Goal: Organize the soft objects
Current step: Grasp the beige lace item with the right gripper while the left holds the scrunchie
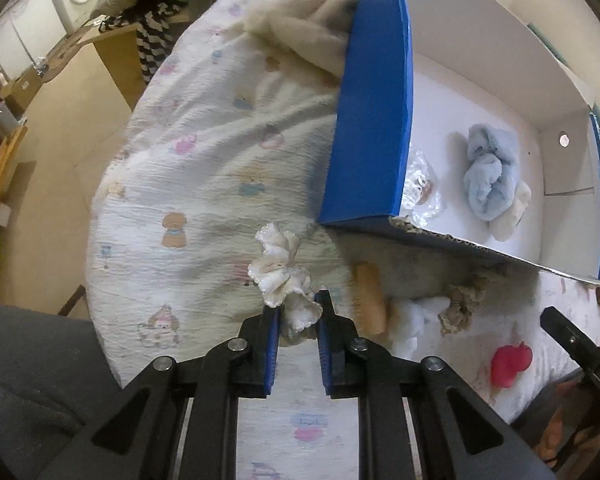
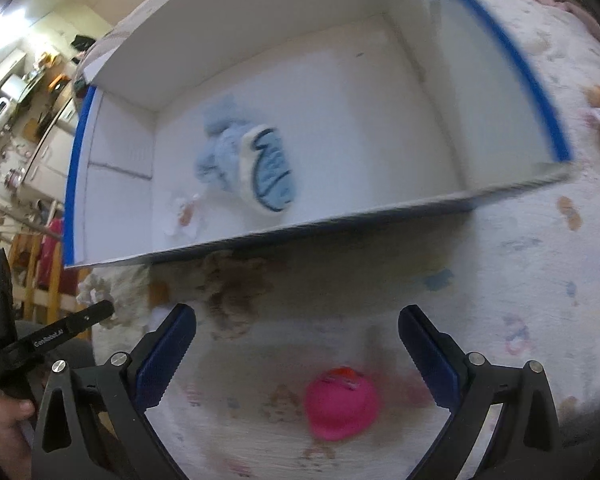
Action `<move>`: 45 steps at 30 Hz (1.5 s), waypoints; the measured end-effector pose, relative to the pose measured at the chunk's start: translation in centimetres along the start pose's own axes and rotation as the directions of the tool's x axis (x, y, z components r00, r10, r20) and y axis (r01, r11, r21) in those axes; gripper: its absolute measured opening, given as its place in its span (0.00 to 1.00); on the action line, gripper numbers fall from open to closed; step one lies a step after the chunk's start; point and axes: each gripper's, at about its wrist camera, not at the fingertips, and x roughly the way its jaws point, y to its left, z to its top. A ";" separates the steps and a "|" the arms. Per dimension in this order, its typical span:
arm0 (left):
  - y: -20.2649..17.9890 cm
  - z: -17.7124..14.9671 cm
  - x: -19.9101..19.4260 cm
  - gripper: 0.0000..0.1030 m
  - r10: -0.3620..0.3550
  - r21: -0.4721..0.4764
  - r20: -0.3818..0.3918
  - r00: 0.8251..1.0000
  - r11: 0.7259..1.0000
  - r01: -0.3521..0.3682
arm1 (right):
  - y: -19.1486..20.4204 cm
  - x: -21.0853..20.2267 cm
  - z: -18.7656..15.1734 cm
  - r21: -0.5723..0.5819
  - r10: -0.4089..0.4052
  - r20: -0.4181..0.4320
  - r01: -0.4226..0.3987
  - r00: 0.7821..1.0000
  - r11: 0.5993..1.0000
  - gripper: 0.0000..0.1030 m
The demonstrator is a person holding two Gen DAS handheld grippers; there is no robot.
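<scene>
- The left gripper [image 1: 298, 322] is clenched on the near end of a cream frilly scrunchie [image 1: 282, 276], which lies on the printed quilt [image 1: 204, 168] just near-left of the blue-sided box [image 1: 374, 120]. Only the nearest ruffle sits between the pads; most of it fans out beyond the tips. That thin bite is my first worry: I reckon a quick lift could let the fabric slide out and drop it back on the bed.
- The box wall stands tall right beside the scrunchie. If the hand swings across too low, the dangling ruffles could catch the torn cardboard edge and be pulled from the grip, or the box could be nudged along the quilt.
- The pads may also have caught a fold of quilt under the scrunchie; I cannot tell from here. If so, lifting would drag the bedding and shift the loose things nearby.
- Those neighbours are close: a tan roll [image 1: 370, 300], a white fluffy piece [image 1: 414, 316] and a brownish lace scrunchie [image 1: 462, 304] lie along the near side of the box.
- The right gripper [image 2: 296, 354] hangs released, jaws wide, over a pink toy [image 2: 342, 404] on the quilt, not touching it. With both hands working the same small patch, the tools could knock together.
- Inside the box a pale blue fuzzy item [image 1: 488, 172] and a crinkly wrapper [image 1: 422, 184] already rest; a careless drop could land on the wrapper instead of the open floor.
</scene>
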 end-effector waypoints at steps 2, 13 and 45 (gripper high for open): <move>0.2 0.1 0.0 0.15 -0.007 -0.007 -0.003 1.000 1.000 0.007 | 1.1 1.0 0.5 -0.026 0.018 -0.027 -0.019 0.999 1.000 1.00; 0.1 0.4 0.7 0.15 0.030 0.032 0.033 0.999 0.999 -0.031 | 5.4 7.2 1.5 -0.078 0.086 -0.101 -0.094 0.991 0.992 0.87; 0.6 0.1 -0.9 0.15 -0.021 -0.007 0.060 0.998 1.000 0.021 | 4.9 -0.5 -1.6 -0.146 0.001 0.071 0.009 0.997 0.989 0.20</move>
